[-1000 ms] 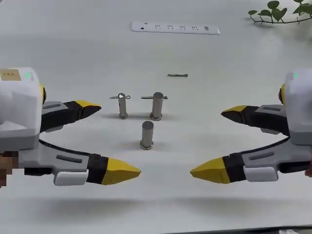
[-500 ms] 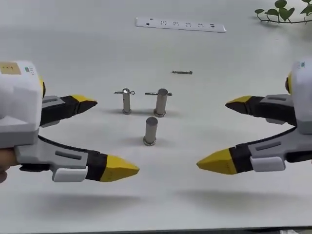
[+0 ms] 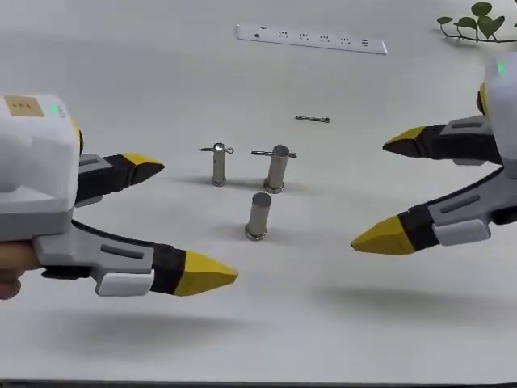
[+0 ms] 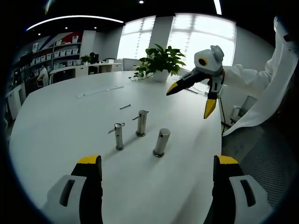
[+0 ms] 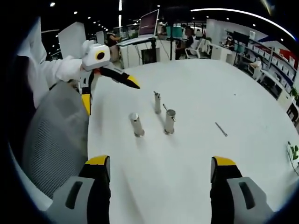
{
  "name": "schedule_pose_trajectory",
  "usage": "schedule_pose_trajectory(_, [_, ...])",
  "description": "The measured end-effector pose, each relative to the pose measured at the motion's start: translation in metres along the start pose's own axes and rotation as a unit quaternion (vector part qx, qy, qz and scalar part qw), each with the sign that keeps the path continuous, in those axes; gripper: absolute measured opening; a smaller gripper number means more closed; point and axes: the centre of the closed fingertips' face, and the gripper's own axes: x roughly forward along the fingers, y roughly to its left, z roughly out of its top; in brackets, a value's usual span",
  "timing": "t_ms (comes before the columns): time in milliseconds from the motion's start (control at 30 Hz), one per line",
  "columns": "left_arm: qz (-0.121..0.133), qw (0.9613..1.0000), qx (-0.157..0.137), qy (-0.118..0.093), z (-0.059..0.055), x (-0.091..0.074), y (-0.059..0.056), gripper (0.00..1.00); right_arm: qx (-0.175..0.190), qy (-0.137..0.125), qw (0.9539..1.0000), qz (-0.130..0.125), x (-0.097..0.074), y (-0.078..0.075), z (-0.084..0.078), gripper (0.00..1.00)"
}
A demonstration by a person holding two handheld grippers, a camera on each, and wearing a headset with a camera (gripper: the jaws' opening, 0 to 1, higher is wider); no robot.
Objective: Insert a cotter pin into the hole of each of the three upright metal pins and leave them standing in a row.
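- Left gripper (image 3: 190, 222), left of the head view: jaws spread wide, holding nothing.
- Right gripper (image 3: 373, 194), right of frame: jaws also spread, holding nothing.
- Centre of the table (image 3: 121, 97): back-left pin (image 3: 219, 166) and back-right pin (image 3: 278, 168) stand side by side, each with a cotter through its top.
- Front pin (image 3: 258, 216) stands upright just below them.
- Loose cotter (image 3: 313, 120) lies above the pins, under the strip (image 3: 311, 38).

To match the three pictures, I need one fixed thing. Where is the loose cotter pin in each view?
Head view: the cotter pin lies flat above centre, up and right of the bare pin.
Left gripper view: the cotter pin is left of centre, up and left of the bare pin.
Right gripper view: the cotter pin is right of centre, to the right of the bare pin.
Shared landmark: the bare pin, upright with nothing through it.
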Motion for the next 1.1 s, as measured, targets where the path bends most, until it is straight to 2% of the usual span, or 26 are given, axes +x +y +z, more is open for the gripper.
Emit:
schedule_pose_trajectory(200, [0.002, 0.9999, -0.011, 0.004, -0.004, -0.003, 0.001, 0.97, -0.023, 0.022, 0.9995, -0.003, -0.001, -0.020, 0.006, 0.82])
schedule_pose_trajectory(300, [0.006, 0.9997, -0.017, 0.016, -0.010, -0.003, 0.004, 0.96, -0.034, 0.028, 0.9990, -0.004, -0.001, -0.028, 0.012, 0.81])
schedule_pose_trajectory(367, [0.009, 0.9992, -0.031, 0.023, -0.013, -0.004, 0.005, 0.96, -0.045, 0.035, 0.9984, -0.004, -0.001, -0.032, 0.014, 0.81])
schedule_pose_trajectory(433, [0.023, 0.9985, -0.047, 0.016, -0.013, -0.004, 0.011, 0.97, -0.052, 0.040, 0.9979, -0.003, 0.000, -0.035, 0.016, 0.81])
schedule_pose_trajectory(533, [0.021, 0.9985, -0.049, 0.015, -0.013, -0.006, 0.011, 0.95, -0.067, 0.057, 0.9961, -0.001, 0.001, -0.044, 0.016, 0.80])
schedule_pose_trajectory(733, [0.018, 0.9989, -0.040, 0.016, -0.011, -0.008, 0.007, 0.96, -0.083, 0.074, 0.9938, 0.004, 0.006, -0.062, 0.020, 0.77])
schedule_pose_trajectory(933, [0.018, 0.9991, -0.035, 0.015, -0.008, -0.011, 0.005, 0.96, -0.110, 0.100, 0.9888, 0.016, 0.011, -0.075, 0.023, 0.76])
schedule_pose_trajectory(1100, [0.018, 0.9991, -0.035, 0.016, -0.008, -0.013, 0.004, 0.96, -0.124, 0.103, 0.9866, 0.024, 0.018, -0.088, 0.031, 0.73])
